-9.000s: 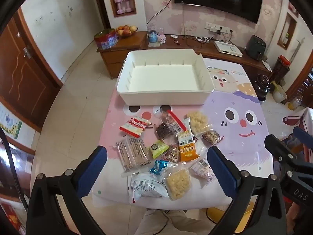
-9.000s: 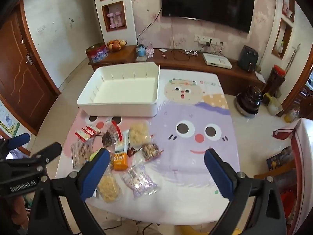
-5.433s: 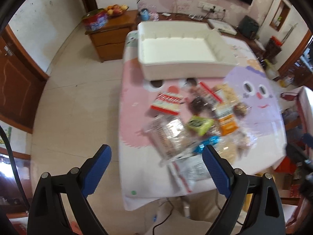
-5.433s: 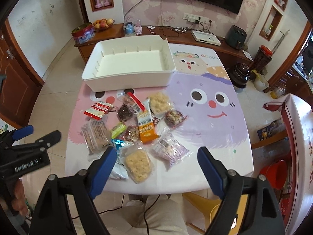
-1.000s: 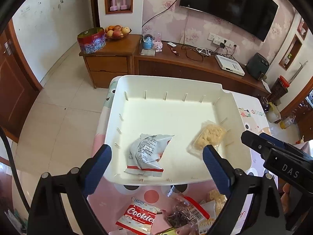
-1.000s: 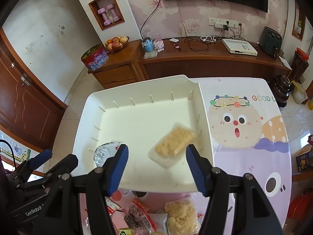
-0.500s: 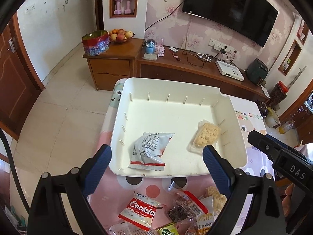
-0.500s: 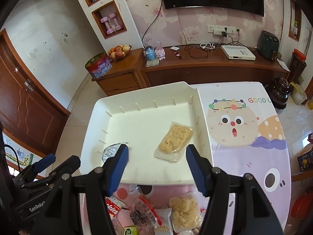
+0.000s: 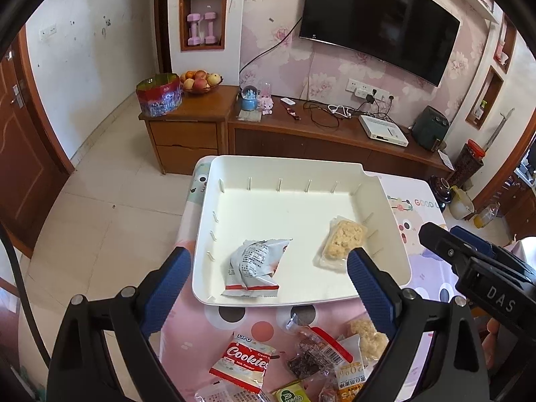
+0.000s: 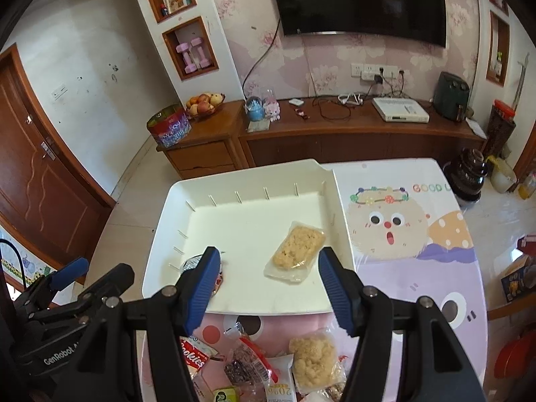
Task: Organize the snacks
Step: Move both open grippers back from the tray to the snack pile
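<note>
Left wrist view: white bin (image 9: 385, 207) on the far left part of the cartoon-print table (image 9: 425, 268), holding two packets. Silver packet with a red bottom stripe (image 9: 254, 268) lying near the bin's near wall, left of centre. Clear packet of pale rice cake (image 9: 341, 239) close to the right wall, tilted. Left gripper (image 9: 268, 279) hanging above the bin's near edge, blue fingers (image 9: 167, 284) spread wide, nothing between them. Right gripper's black body visible at the right edge.

Right wrist view: right gripper (image 10: 269, 279) likewise over the near part of the bin (image 10: 331, 181), fingers (image 10: 335, 284) apart with nothing pinched; rice cake packet (image 10: 296, 249) seen between them but lying on the bin floor, untouched. Silver packet (image 10: 192, 263) mostly hidden behind the left finger.

Remaining snacks piled on the table just near of the bin: red-and-white Cookies pack (image 9: 244, 361), dark fruit pack with a red strip (image 9: 315, 356), lumpy pale pack (image 10: 313, 361), orange pack (image 9: 350, 383), green pack (image 9: 289, 395).
</note>
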### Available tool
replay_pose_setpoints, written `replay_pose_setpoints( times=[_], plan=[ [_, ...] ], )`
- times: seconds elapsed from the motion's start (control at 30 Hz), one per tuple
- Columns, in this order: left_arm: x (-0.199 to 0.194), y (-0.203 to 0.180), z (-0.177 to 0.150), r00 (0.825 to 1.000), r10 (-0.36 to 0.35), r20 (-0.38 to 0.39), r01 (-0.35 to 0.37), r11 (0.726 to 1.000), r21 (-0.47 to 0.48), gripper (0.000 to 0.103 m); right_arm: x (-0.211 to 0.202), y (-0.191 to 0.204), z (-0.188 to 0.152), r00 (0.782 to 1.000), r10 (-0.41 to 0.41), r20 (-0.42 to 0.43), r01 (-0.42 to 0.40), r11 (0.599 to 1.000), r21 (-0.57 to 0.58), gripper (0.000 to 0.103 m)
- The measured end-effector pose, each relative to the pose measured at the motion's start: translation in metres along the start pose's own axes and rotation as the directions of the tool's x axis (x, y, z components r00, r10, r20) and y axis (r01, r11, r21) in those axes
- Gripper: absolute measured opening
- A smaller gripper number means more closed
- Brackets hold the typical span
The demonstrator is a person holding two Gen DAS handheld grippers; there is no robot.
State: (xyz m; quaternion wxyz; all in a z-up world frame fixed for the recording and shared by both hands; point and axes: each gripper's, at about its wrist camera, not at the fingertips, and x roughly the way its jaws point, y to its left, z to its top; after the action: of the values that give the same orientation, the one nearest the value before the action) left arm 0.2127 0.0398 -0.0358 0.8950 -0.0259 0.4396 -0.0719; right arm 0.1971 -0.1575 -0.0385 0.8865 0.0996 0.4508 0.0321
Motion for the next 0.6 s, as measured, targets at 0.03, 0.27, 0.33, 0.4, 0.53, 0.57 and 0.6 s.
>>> replay_pose_setpoints(
  times=[0.03,0.27,0.33,0.4,0.53,0.57,0.6],
  plan=[
    [-0.003,0.0,0.0,1.0,-0.002,0.006,0.002,1.0,-0.002,0.094,-0.003,0.002,0.0,1.0,0.0,0.006,0.0,1.0,-0.008,0.062],
    [-0.024,-0.006,-0.004,0.999,0.0,0.033,-0.002,0.998,0.064,0.094,-0.025,0.009,-0.005,1.0,0.009,0.029,-0.008,1.0,-0.011,0.062],
    [-0.031,-0.006,-0.007,0.999,-0.021,0.026,0.019,0.998,0.063,0.094,-0.032,0.01,-0.009,0.999,0.012,0.032,-0.012,1.0,-0.007,0.062],
    [-0.037,-0.004,-0.012,0.999,-0.046,0.015,0.045,0.997,0.057,0.094,-0.04,0.01,-0.013,0.999,0.011,0.035,-0.011,1.0,-0.001,0.062],
    [-0.044,0.001,-0.023,0.999,-0.053,-0.012,0.053,0.997,0.055,0.094,-0.053,0.013,-0.025,0.999,0.013,0.035,-0.014,1.0,0.005,0.062],
    [-0.046,0.002,-0.026,0.998,-0.056,-0.017,0.057,0.997,0.054,0.094,-0.056,0.013,-0.029,0.999,0.013,0.035,-0.013,1.0,0.004,0.062],
    [-0.048,0.005,-0.031,0.998,-0.057,-0.021,0.058,0.997,0.053,0.094,-0.059,0.014,-0.033,0.999,0.012,0.034,-0.012,1.0,0.002,0.062]
  ],
)
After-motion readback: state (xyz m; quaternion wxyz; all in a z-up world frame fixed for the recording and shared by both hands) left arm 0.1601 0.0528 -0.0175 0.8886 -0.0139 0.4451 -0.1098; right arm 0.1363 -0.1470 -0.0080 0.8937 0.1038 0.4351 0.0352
